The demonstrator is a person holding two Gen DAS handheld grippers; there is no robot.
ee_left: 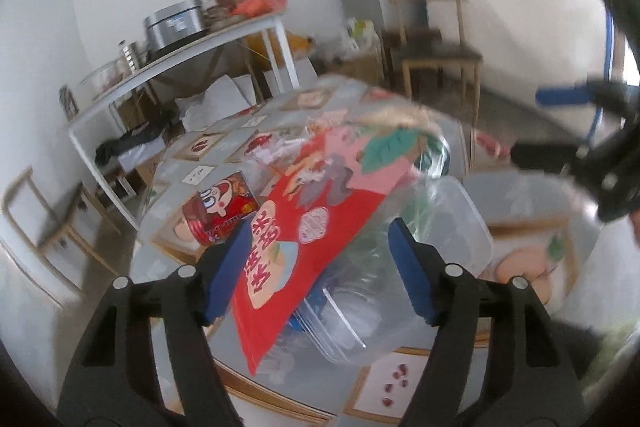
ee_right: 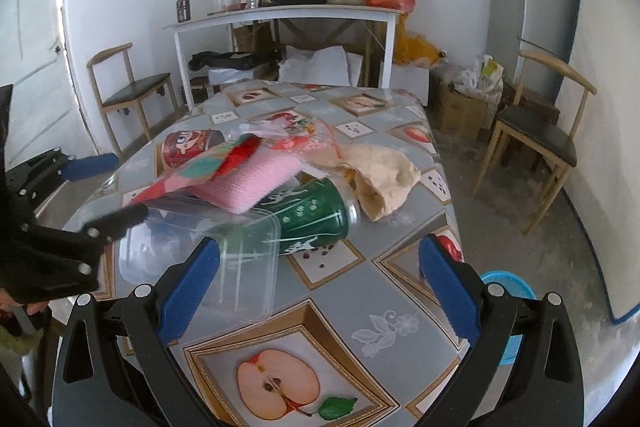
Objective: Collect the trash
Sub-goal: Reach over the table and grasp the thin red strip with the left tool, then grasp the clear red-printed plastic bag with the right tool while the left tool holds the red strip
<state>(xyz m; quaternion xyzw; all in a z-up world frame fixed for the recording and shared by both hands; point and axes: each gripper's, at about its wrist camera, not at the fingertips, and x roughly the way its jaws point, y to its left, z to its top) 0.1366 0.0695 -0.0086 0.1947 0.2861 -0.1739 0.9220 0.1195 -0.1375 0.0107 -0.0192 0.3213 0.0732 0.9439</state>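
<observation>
Table [ee_right: 400, 291] edges bound your working room: its right edge runs beside bare floor [ee_right: 520, 195] toward a chair [ee_right: 536, 135], and a blue basin [ee_right: 510, 287] sits on the floor just beside the near right corner. Your trash lies heaped on the left and middle of the fruit-print cloth, leaving the near right part bare. Your right gripper [ee_right: 320, 287] stands open over that part, with nothing between its blue pads [ee_right: 188, 291]; the left pad overlaps the rim of a clear tub [ee_right: 192, 259] in view, and you cannot tell if they touch. Your left gripper [ee_left: 316, 271] is partly open, its jaws straddling a red packet [ee_left: 312, 227] that is tilted up on the heap; the pads do not press it. Note the other items: a green cup [ee_right: 316, 215] on its side, a pink sponge [ee_right: 248, 183] resting over tub and cup, a red can [ee_right: 188, 143] behind, and crumpled tan paper [ee_right: 380, 171] beside the cup. The left-wrist view is motion-blurred.
</observation>
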